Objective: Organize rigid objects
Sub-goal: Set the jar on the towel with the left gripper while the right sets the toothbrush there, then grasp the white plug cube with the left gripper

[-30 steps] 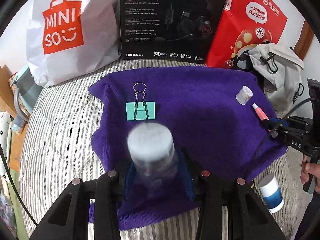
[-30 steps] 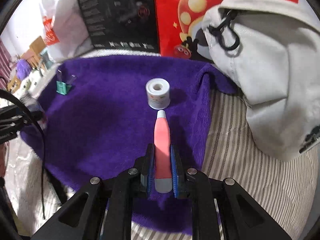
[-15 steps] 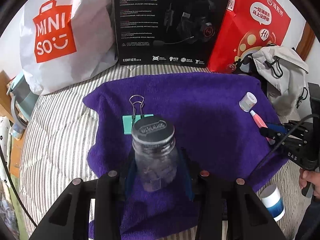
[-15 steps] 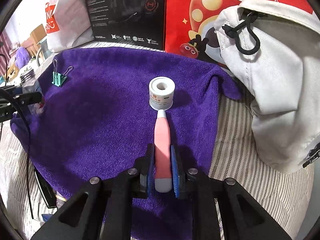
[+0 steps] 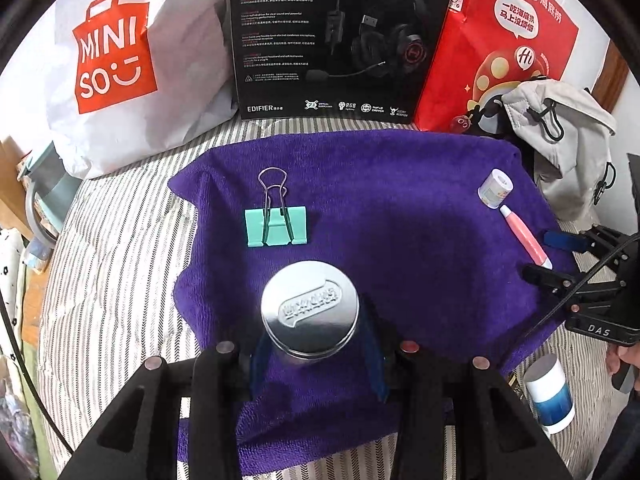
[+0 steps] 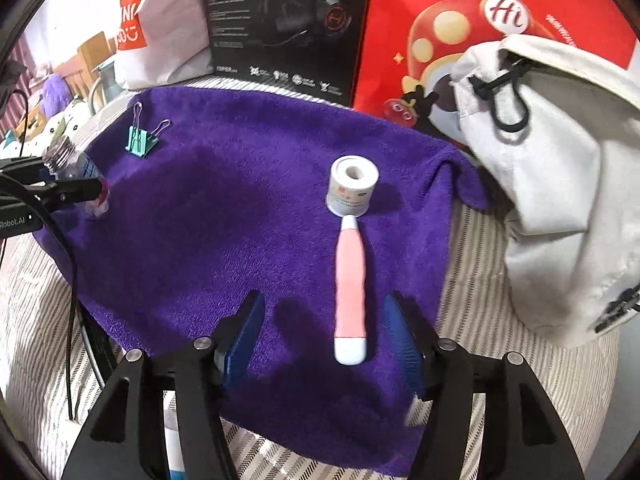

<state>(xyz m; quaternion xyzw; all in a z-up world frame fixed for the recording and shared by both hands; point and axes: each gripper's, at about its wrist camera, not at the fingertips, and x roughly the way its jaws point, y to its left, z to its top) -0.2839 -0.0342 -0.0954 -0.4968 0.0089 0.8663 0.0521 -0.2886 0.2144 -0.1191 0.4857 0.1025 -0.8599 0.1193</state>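
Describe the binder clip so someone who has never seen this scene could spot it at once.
Find the purple towel spread over the striped bedding. The binder clip lies on its far left part, just beyond the metal-lidded jar in the left hand-held gripper. It is the only mint-green item, with looped silver wire handles, unlike the pink tube and white roll across the towel.

- Purple towel (image 5: 400,240) on grey-and-white striped bed (image 5: 120,260).
- Mint-green binder clip (image 5: 276,229) on the towel.
- Pink-and-white tube (image 6: 351,288) on the towel.
- Silver-lidded jar (image 5: 310,312).
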